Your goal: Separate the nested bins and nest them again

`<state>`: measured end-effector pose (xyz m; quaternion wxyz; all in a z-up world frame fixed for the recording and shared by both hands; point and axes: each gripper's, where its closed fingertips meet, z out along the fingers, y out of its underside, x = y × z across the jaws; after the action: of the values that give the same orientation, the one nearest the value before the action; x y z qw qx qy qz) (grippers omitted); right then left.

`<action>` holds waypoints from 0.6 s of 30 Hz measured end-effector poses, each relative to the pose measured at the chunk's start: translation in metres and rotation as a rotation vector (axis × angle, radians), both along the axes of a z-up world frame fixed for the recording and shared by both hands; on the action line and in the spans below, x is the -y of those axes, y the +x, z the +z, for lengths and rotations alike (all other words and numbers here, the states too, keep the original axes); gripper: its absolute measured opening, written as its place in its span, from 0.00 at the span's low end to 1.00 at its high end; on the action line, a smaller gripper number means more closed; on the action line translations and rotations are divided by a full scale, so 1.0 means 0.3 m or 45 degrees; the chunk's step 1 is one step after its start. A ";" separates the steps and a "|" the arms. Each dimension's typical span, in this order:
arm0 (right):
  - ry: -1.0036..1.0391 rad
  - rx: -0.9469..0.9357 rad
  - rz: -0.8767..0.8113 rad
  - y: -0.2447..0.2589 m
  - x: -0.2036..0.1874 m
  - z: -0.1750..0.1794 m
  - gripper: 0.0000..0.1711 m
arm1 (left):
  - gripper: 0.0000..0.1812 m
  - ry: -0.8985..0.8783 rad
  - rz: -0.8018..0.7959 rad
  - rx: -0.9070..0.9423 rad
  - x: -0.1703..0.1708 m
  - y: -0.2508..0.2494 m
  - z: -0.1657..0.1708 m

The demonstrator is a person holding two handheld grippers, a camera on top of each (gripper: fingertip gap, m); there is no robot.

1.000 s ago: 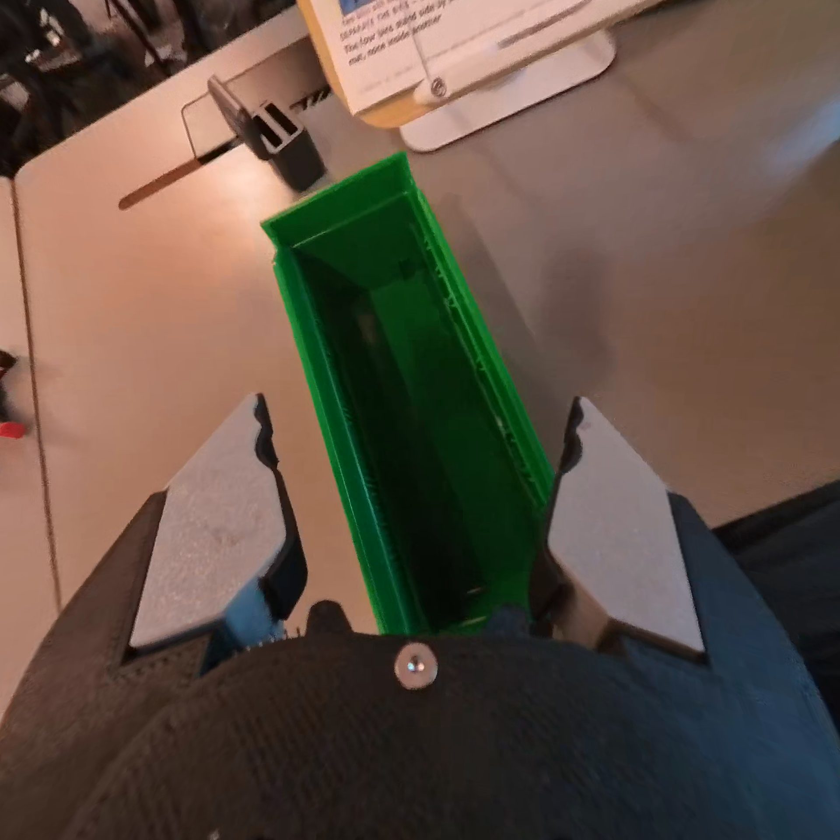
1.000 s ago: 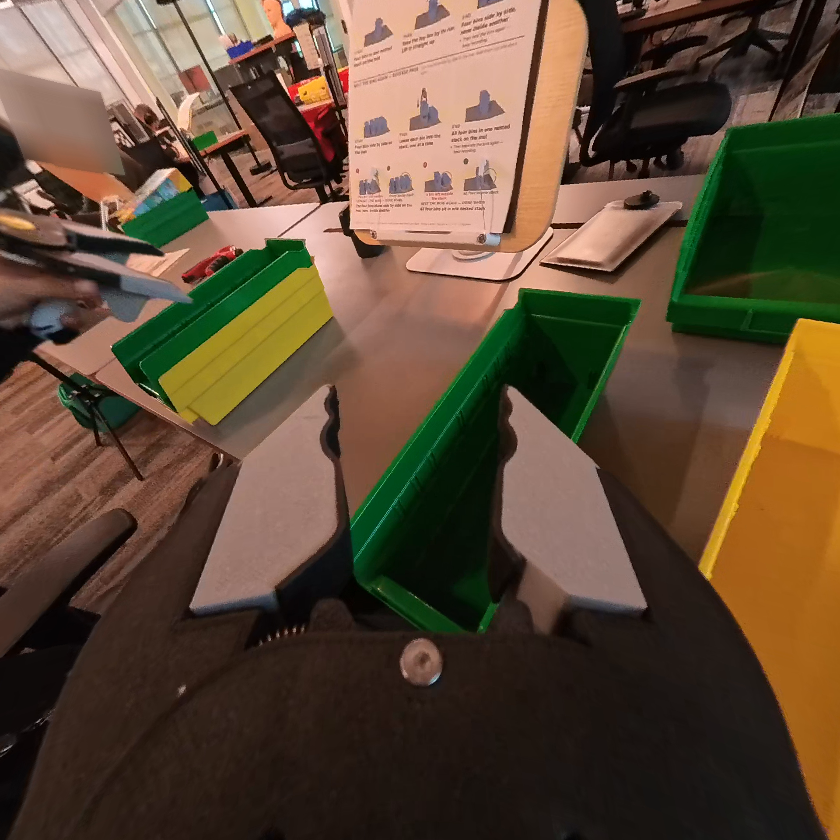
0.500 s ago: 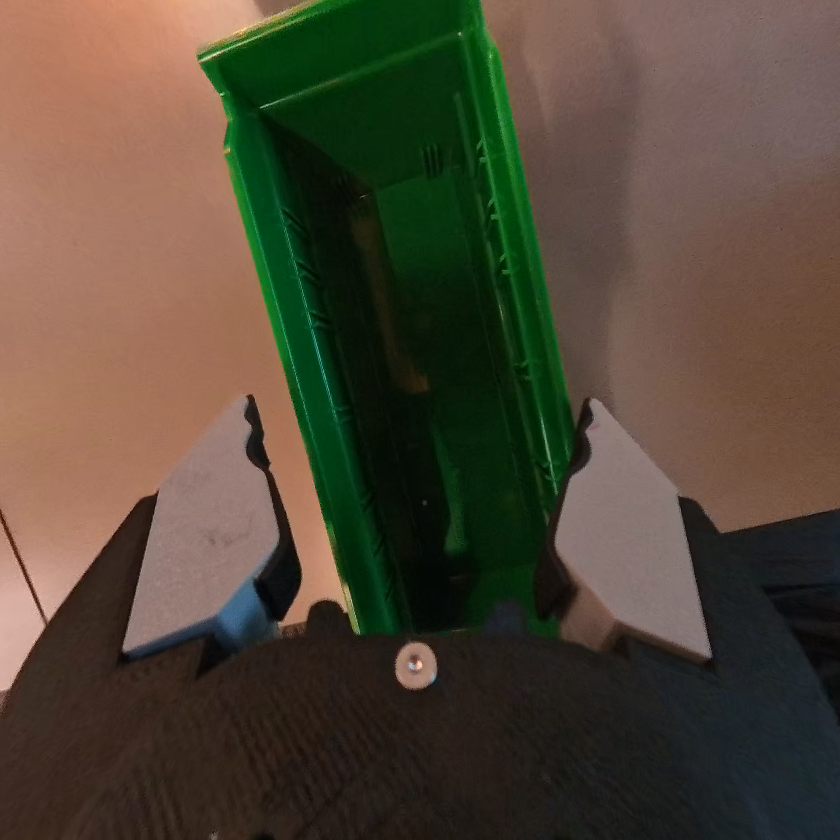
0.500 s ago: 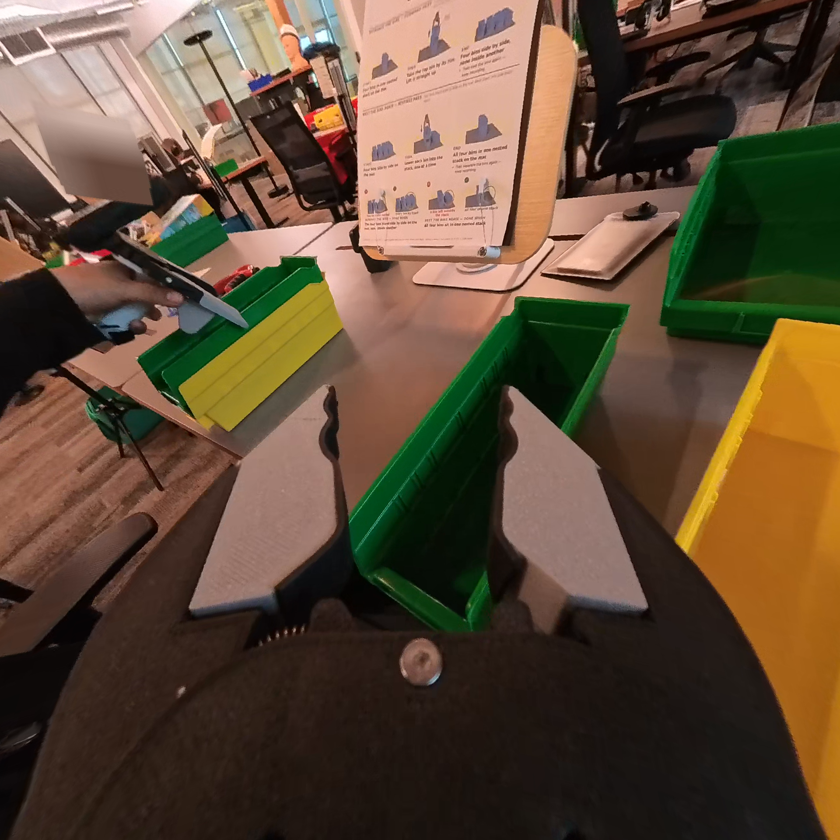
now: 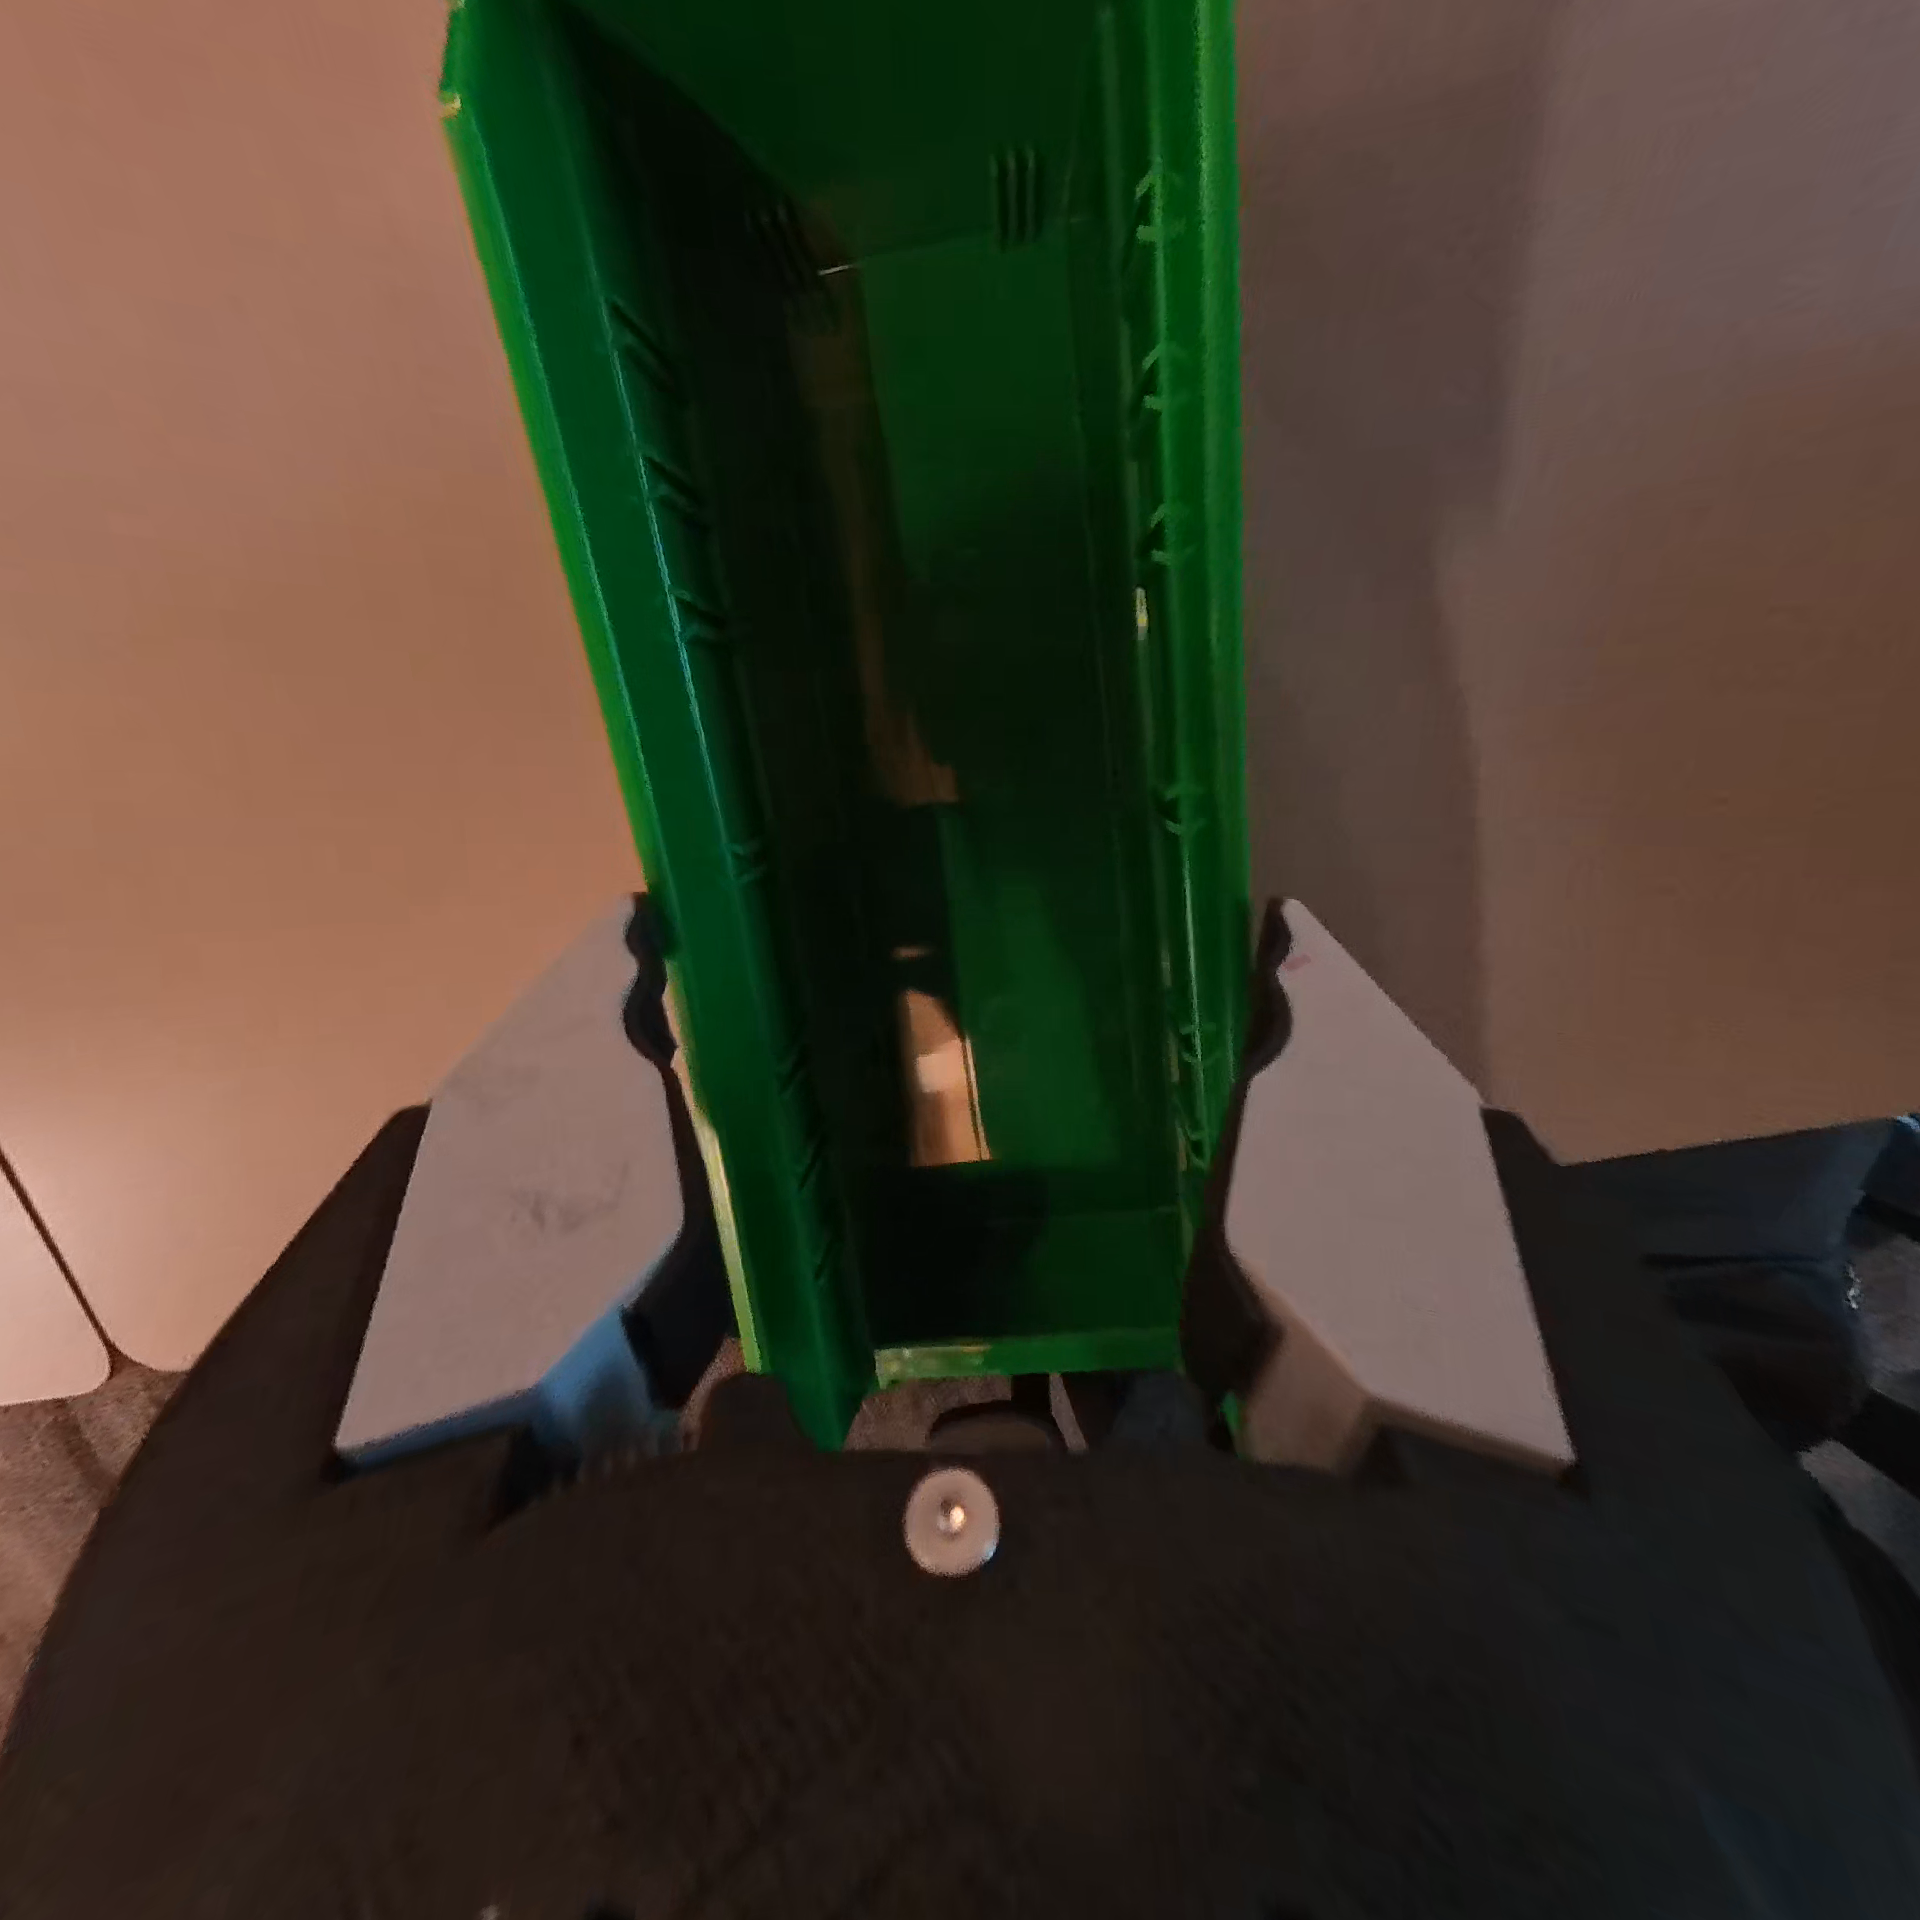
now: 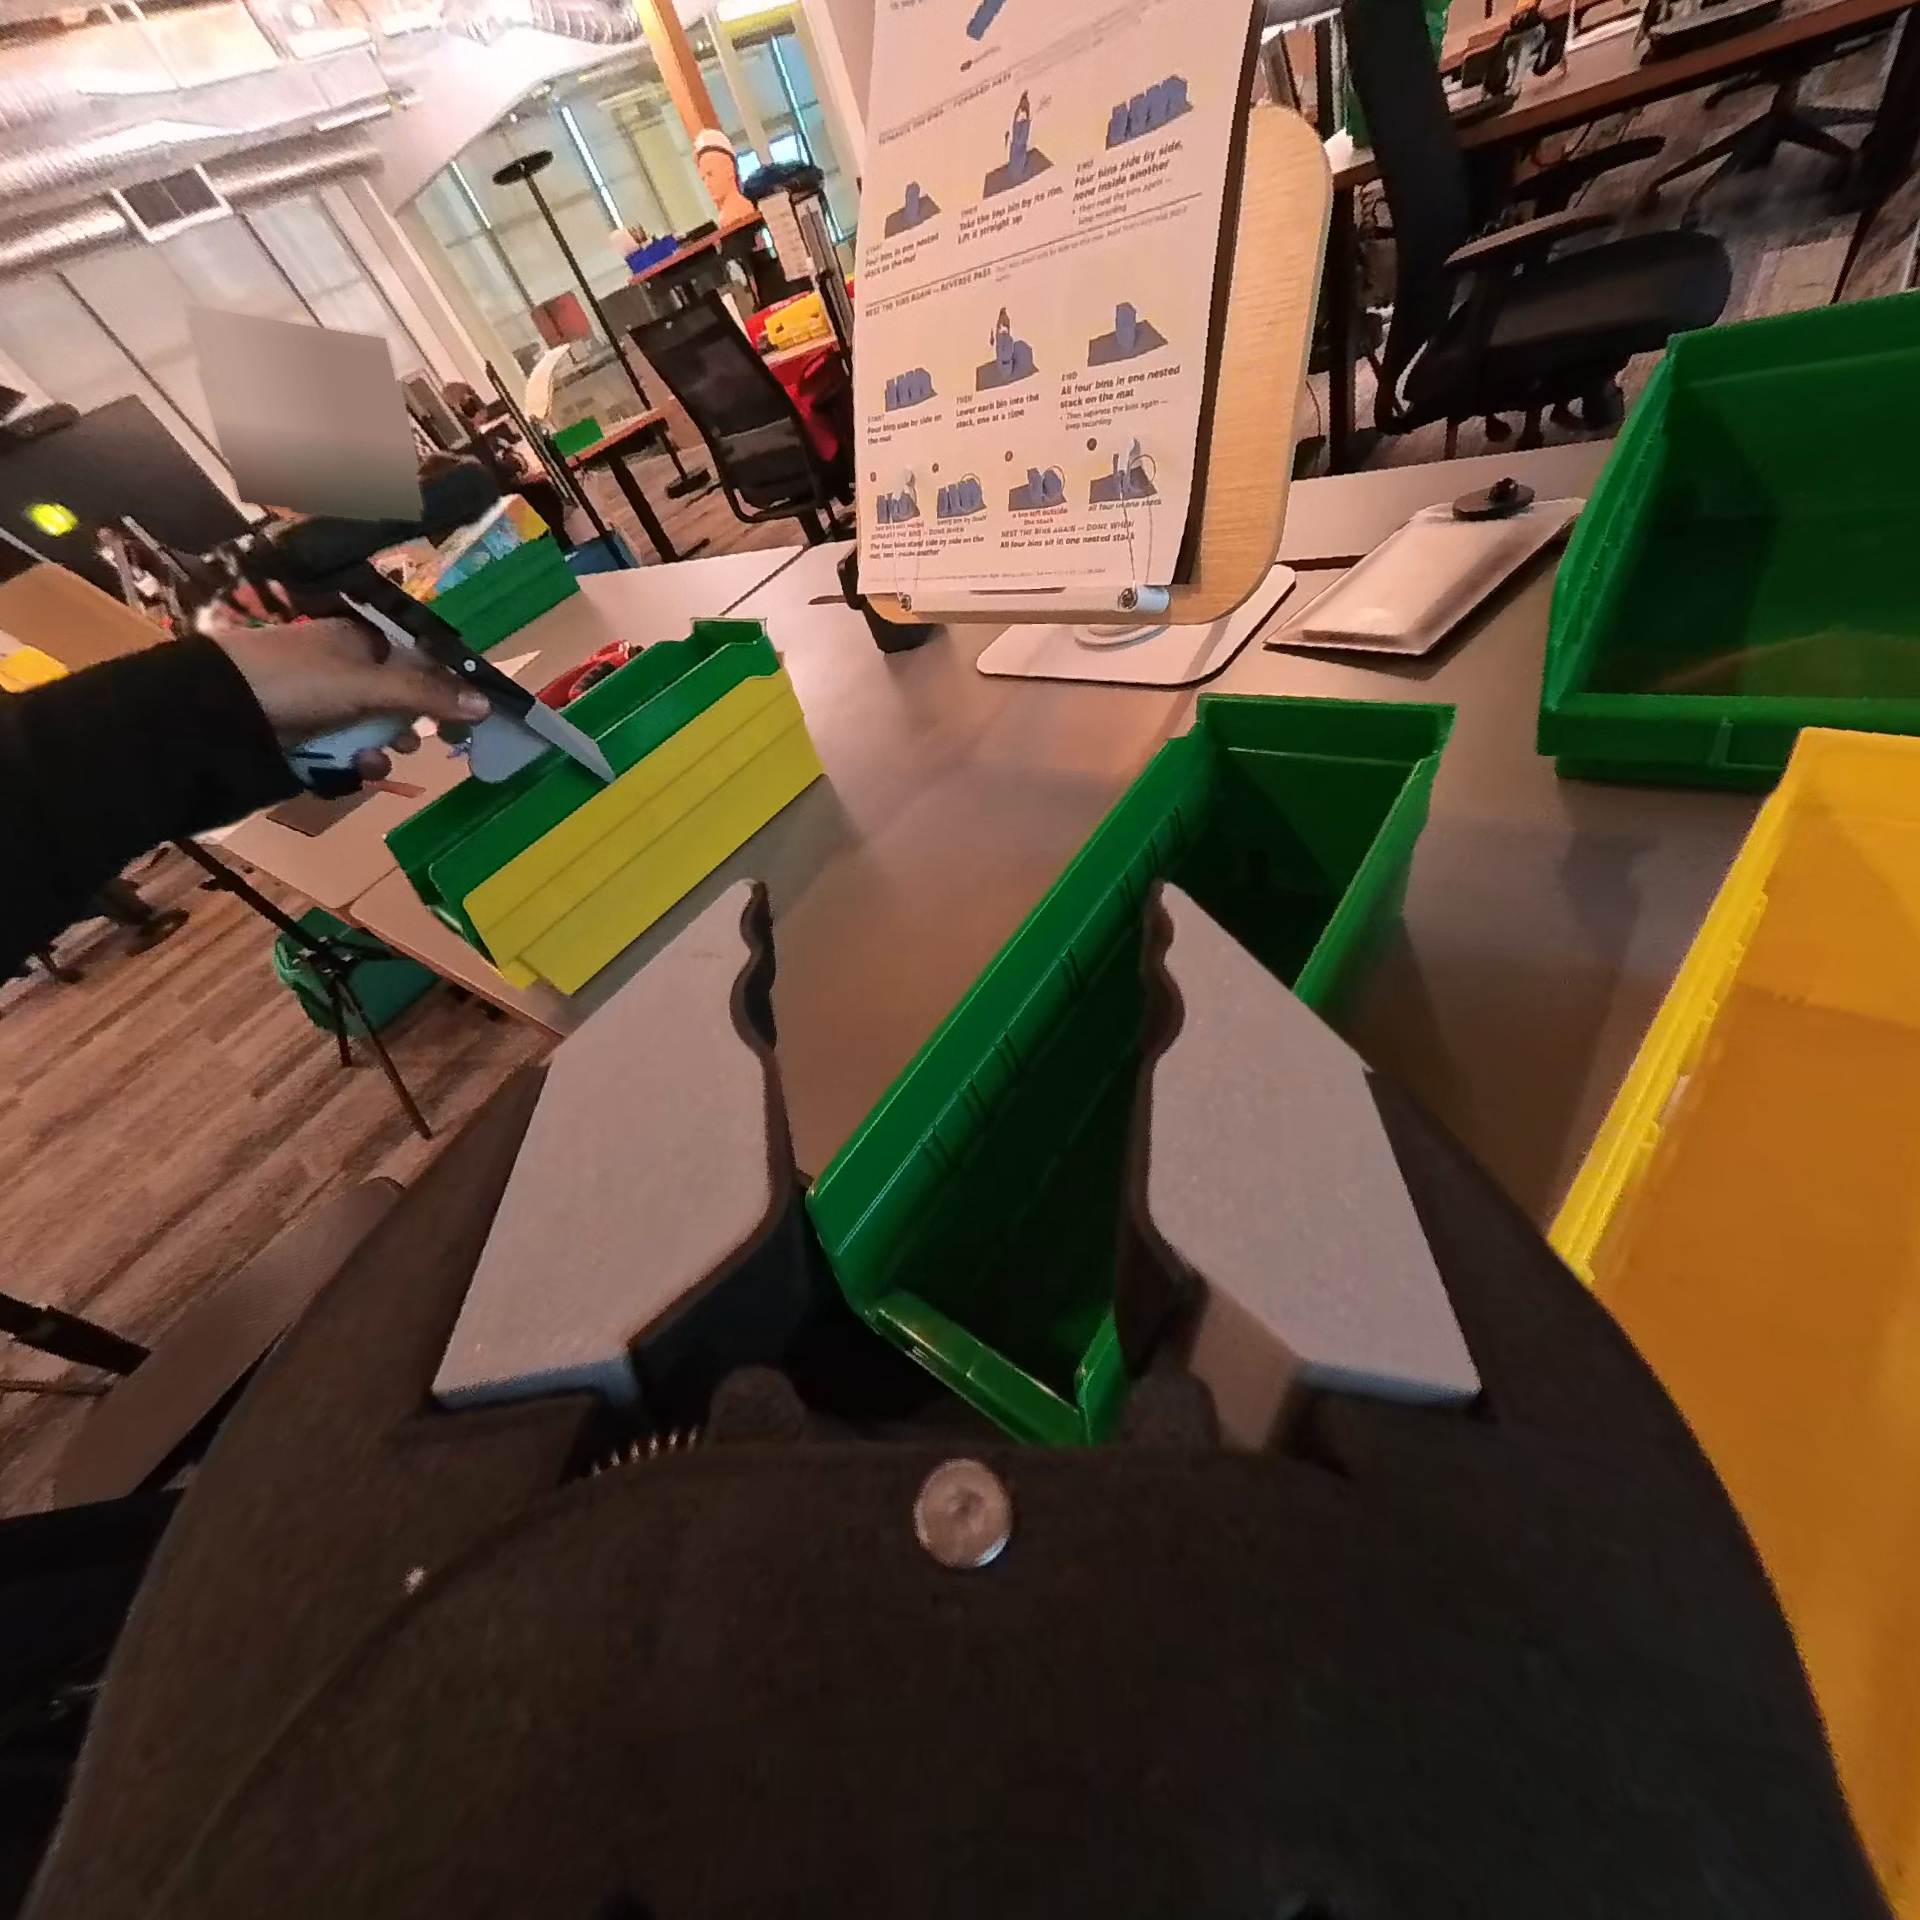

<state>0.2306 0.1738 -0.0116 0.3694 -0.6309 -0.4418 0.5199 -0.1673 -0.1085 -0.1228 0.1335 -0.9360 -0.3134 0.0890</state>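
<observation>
In the right wrist view, a nested stack of narrow green and yellow bins (image 6: 644, 831) sits at the table's left edge. My left gripper (image 6: 561, 743), held by a hand (image 6: 312, 675), is at the stack's near end. In the left wrist view, my left gripper (image 5: 956, 914) is closed across the top green bin (image 5: 935, 623), one finger against each outer side wall. My right gripper (image 6: 956, 904) straddles the near left corner of a separate narrow green bin (image 6: 1299, 810) on the table. One finger is outside the wall and one is inside.
A large yellow bin (image 6: 1787, 1143) lies close on the right and a large green bin (image 6: 1766, 582) lies behind it. An instruction board on a stand (image 6: 1039, 312) and a grey pouch (image 6: 1423, 571) sit at the back. The table edge (image 6: 468, 956) drops to the floor on the left.
My left gripper came down over the stack's top green bin and its fingers closed in against the side walls. My right gripper and its bin stayed put.
</observation>
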 end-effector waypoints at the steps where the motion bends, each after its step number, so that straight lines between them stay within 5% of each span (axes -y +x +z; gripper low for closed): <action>1: -0.004 0.010 0.006 -0.004 0.002 -0.006 0.40 | 0.60 0.001 -0.011 -0.001 -0.001 -0.006 0.002; 9: 0.005 0.027 0.019 -0.020 0.014 -0.014 0.40 | 0.47 0.111 -0.005 -0.078 -0.010 -0.104 0.019; 18: -0.015 0.023 0.024 -0.020 0.010 -0.018 0.40 | 0.47 0.249 0.051 -0.079 0.022 -0.164 0.095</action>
<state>0.2245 0.1709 -0.0171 0.3565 -0.6336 -0.4481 0.5202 -0.2165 -0.1151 -0.0943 0.2319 -0.9089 -0.3349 0.0894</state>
